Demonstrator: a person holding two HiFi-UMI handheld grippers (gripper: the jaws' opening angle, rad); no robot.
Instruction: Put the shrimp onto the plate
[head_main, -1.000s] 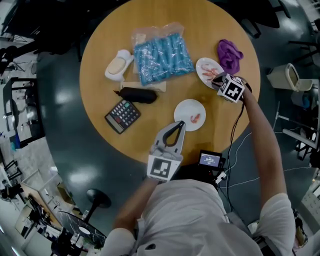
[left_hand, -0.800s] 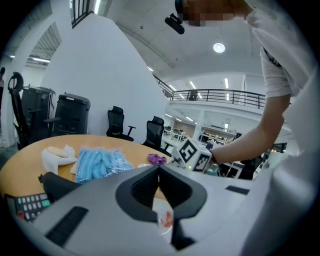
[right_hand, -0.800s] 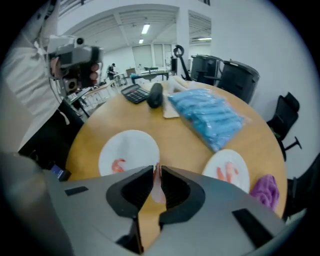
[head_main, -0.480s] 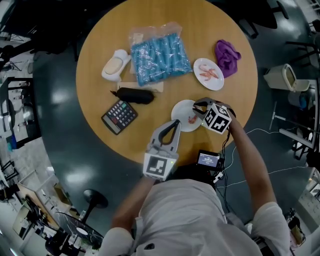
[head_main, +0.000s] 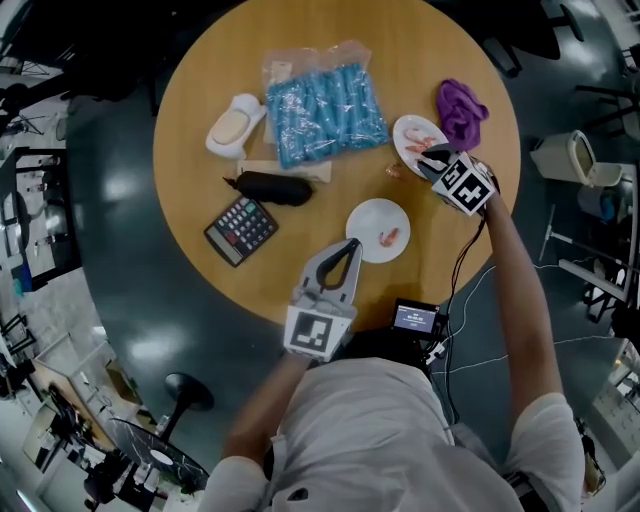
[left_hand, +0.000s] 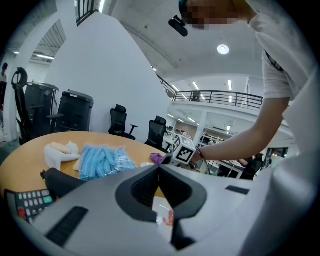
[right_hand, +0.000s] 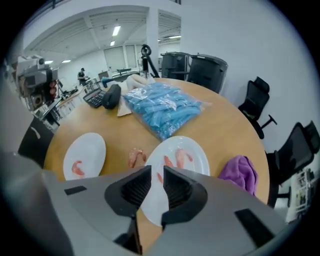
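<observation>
Now | right gripper (head_main: 430, 158), frame right: jaws just opening, empty, over shrimp (right_hand: 184, 156) on far plate (head_main: 402, 140) to pick | left gripper (head_main: 352, 244), lower centre: closed, empty, parked.

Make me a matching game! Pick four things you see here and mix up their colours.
Things:
1. cloth
2. bag
3. calculator
4. table

Colours:
A. blue
B. tan
C. purple
D. black

Pairs: 1-C, 2-A, 3-D, 4-B
</observation>
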